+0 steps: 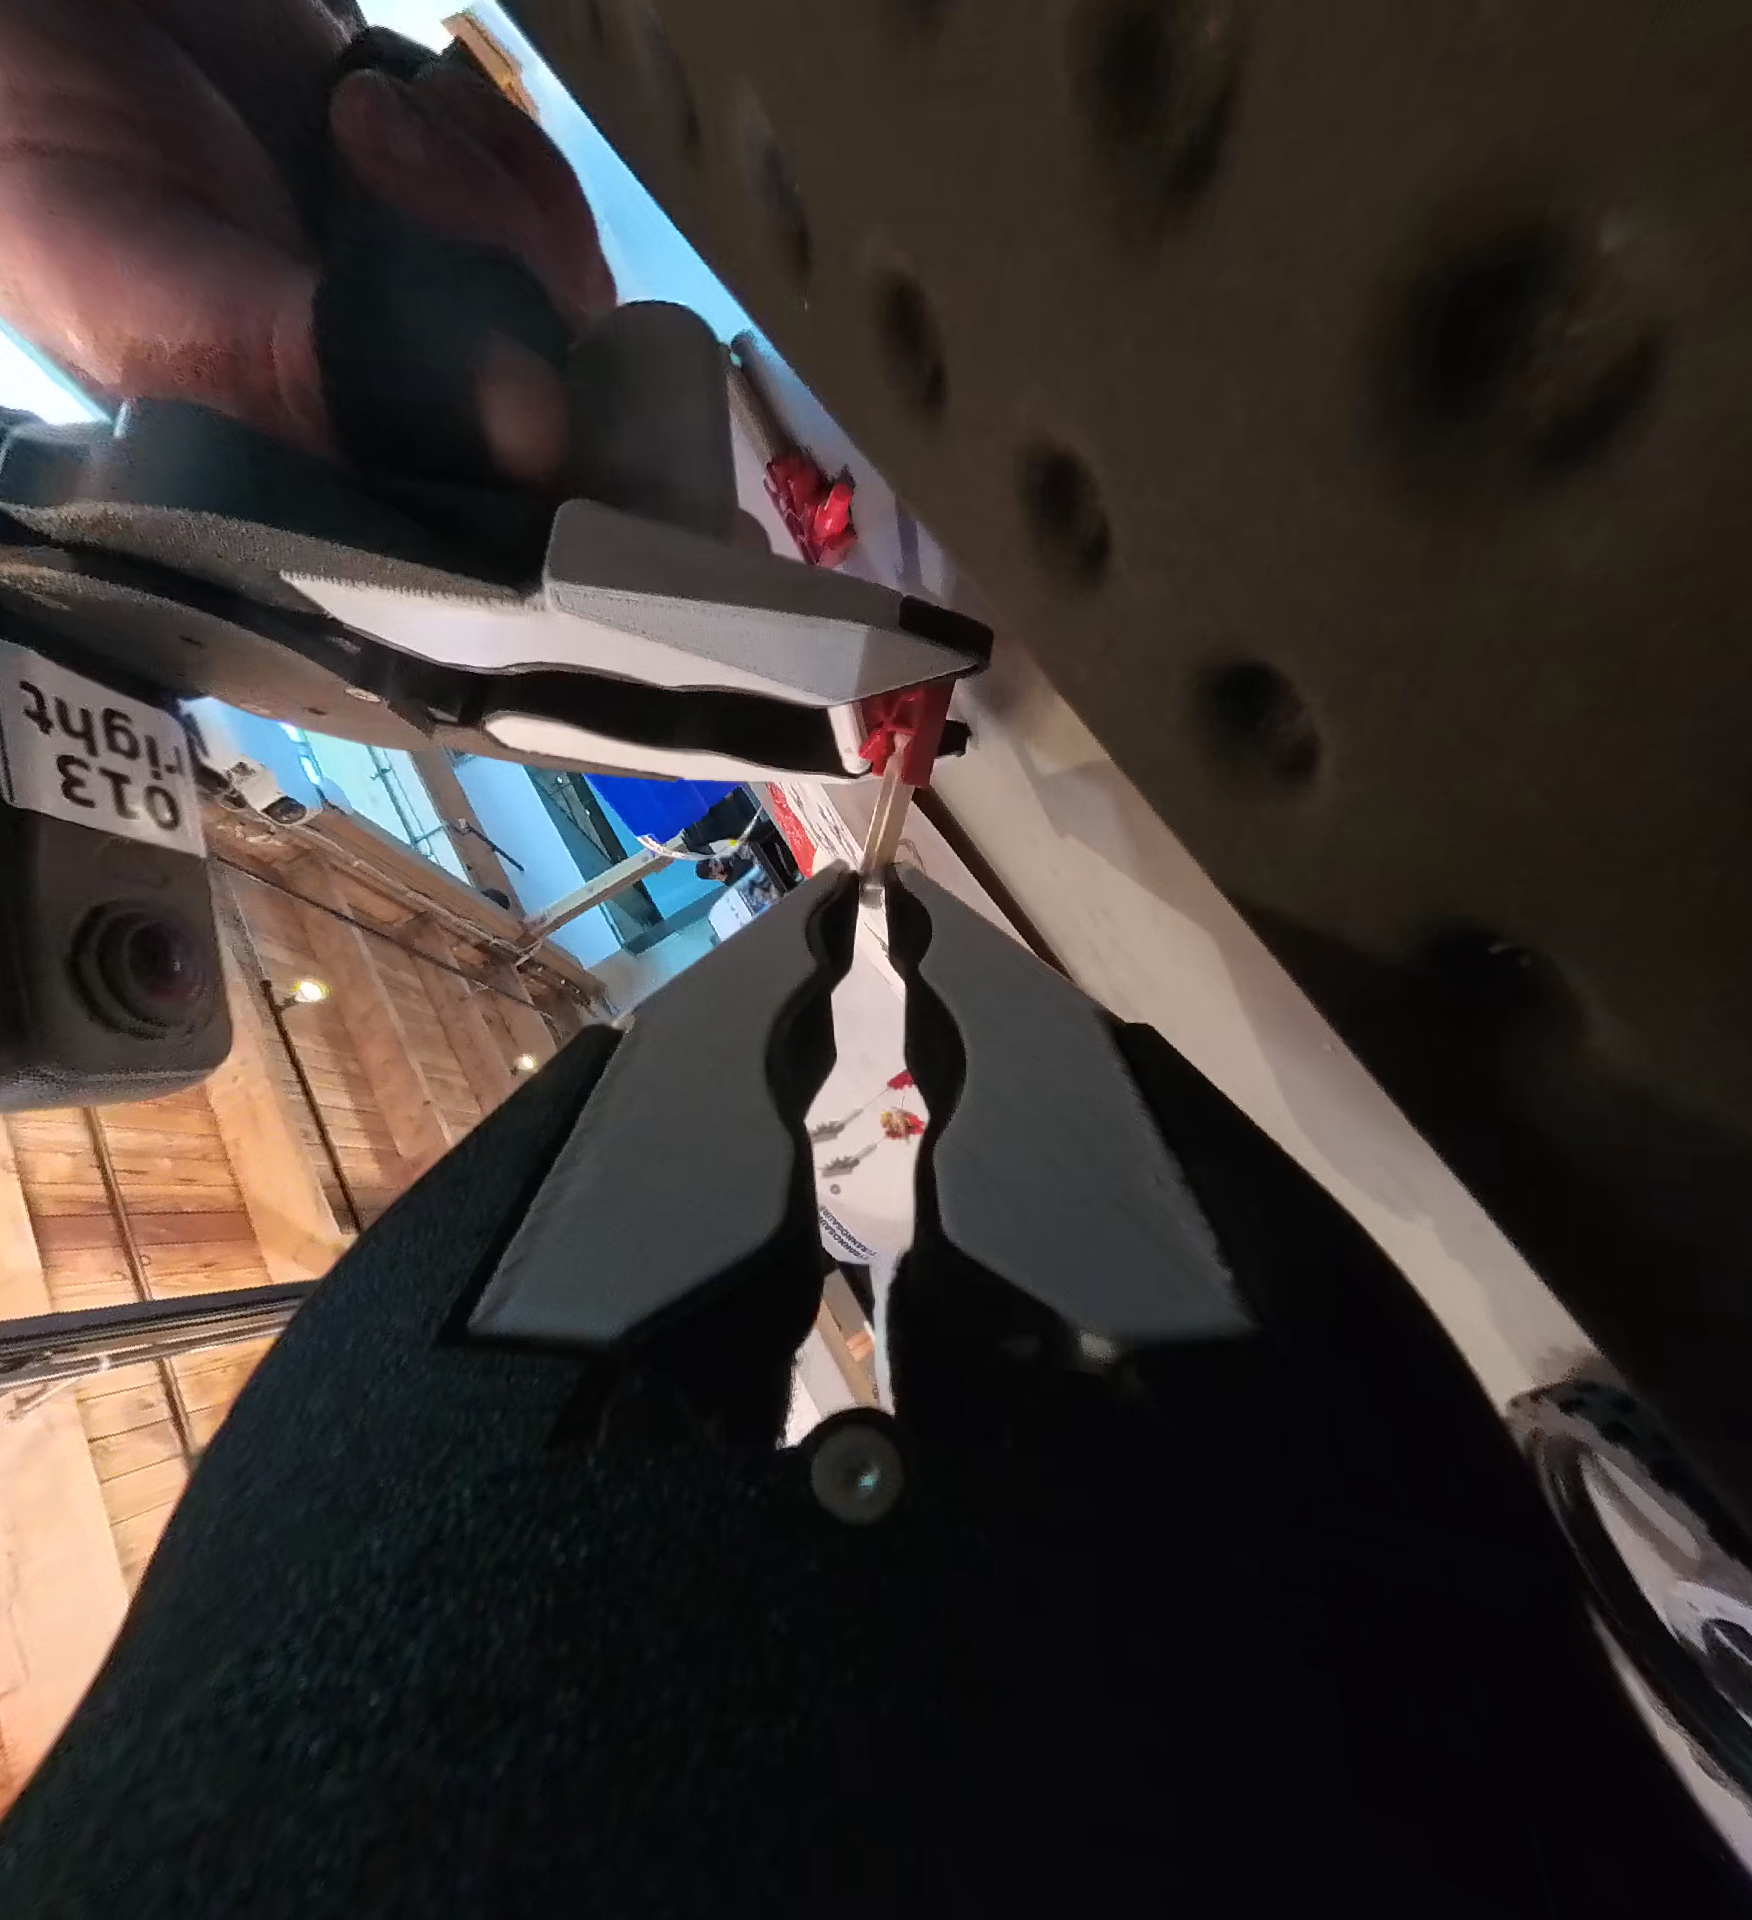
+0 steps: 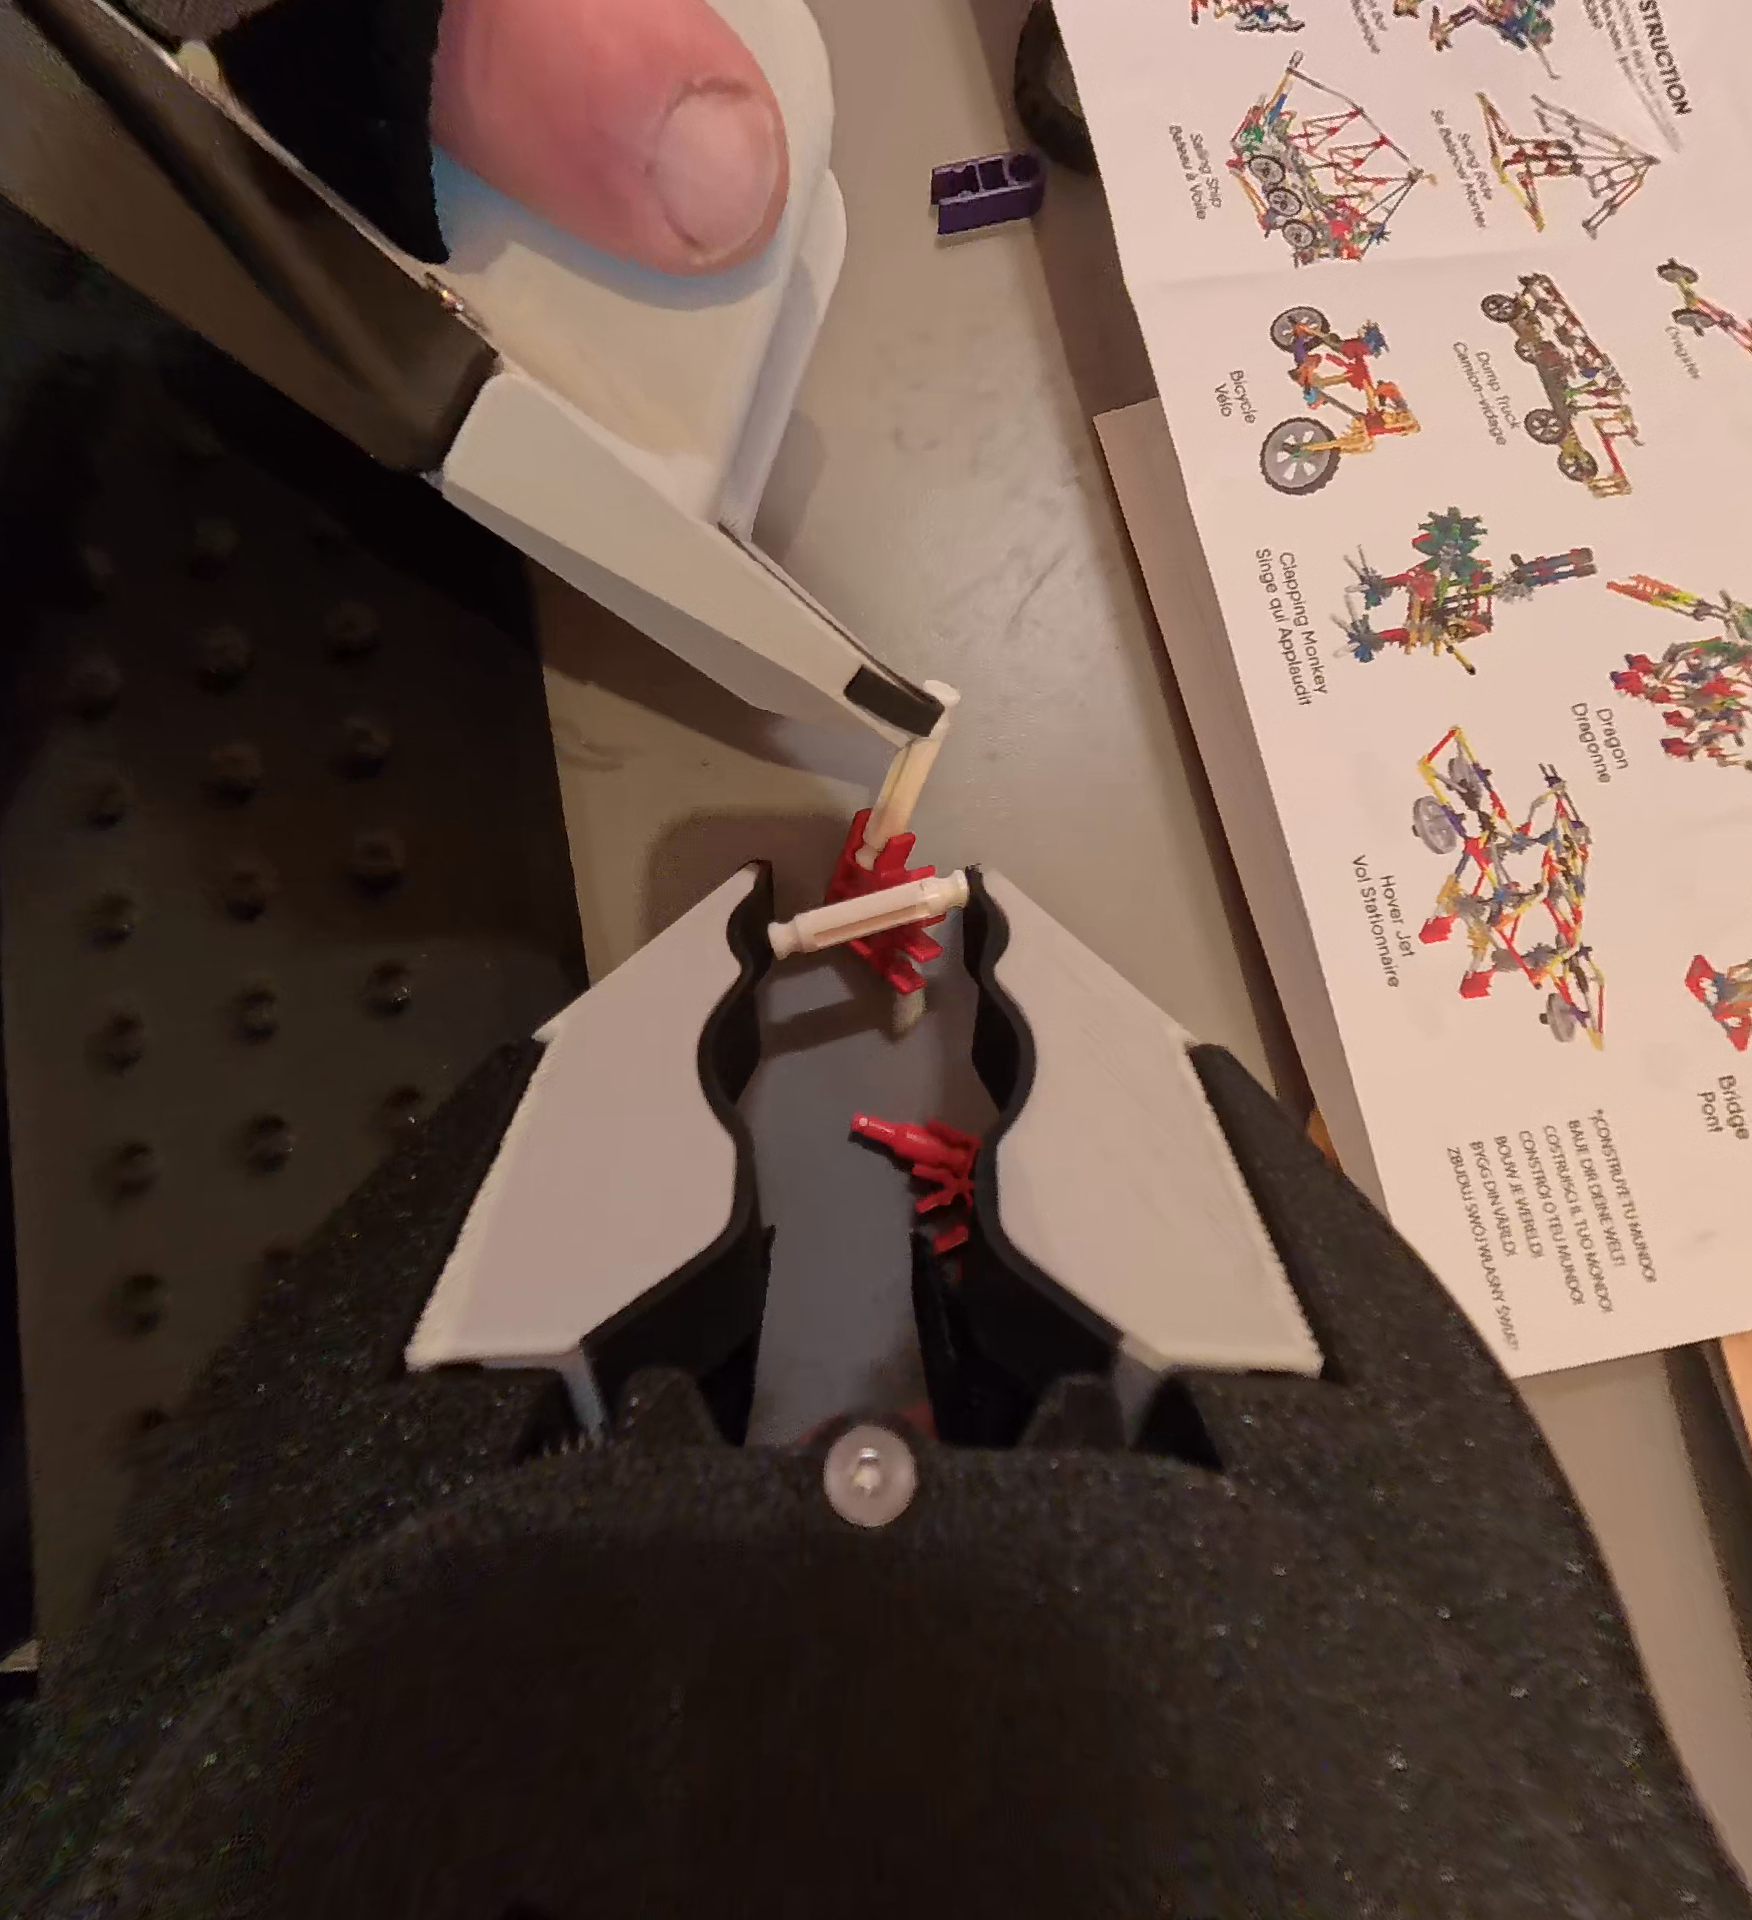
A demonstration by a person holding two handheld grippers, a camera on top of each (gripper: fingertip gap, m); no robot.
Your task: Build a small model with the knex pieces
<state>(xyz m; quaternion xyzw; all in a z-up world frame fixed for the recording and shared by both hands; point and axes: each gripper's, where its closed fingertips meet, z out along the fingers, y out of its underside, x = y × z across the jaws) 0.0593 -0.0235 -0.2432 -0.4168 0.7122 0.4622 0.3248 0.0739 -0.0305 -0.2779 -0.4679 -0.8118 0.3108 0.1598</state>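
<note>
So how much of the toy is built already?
Only a small start. Done: a red connector with three white rods plugged in. In hand: the left gripper pinches the upper rod, and the right gripper seems to clamp the cross rod end to end. Left: loose red pieces and a purple piece lie unused, and the picture sheet shows far bigger models.

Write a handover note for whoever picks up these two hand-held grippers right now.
Left hand-held gripper: shut on the end of a slanted white rod.
Right hand-held gripper: shut end to end on a crosswise white rod that lies across a red connector.
The slanted rod's far end meets that connector; whether it is seated cannot be told.
Loose red pieces lie on the table, near the picture sheet.
</note>
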